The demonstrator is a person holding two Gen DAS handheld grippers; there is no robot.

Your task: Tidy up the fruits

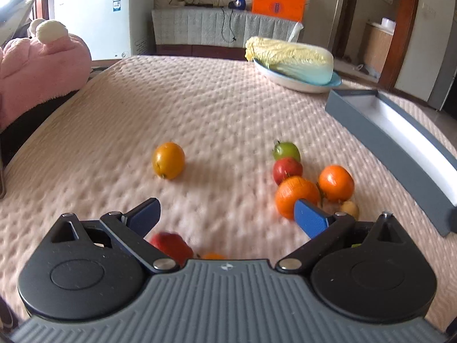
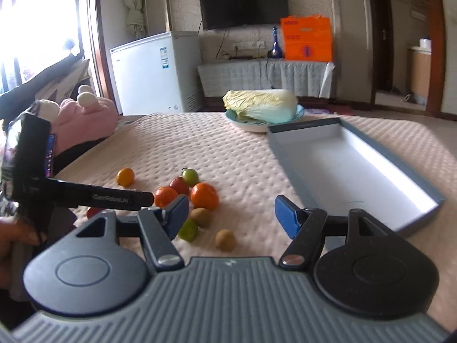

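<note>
Small fruits lie on the pink quilted table. In the left wrist view a yellow-orange fruit [image 1: 168, 160] sits alone; a green one [image 1: 286, 150], a red one [image 1: 287, 169] and two oranges [image 1: 297, 196] [image 1: 336, 183] cluster at right. My left gripper [image 1: 225, 214] is open and empty above the cloth, with a red fruit [image 1: 171, 245] just under its left finger. In the right wrist view my right gripper [image 2: 232, 214] is open and empty, hovering over a kiwi [image 2: 225, 239] and a green fruit [image 2: 188, 229]. The grey box [image 2: 351, 171] is empty at right.
A cabbage [image 2: 261, 105] lies on a blue plate [image 2: 234, 120] at the table's far side. A pink plush toy [image 1: 42, 63] sits at the left edge. The left gripper's body [image 2: 71, 194] reaches in from the left in the right wrist view.
</note>
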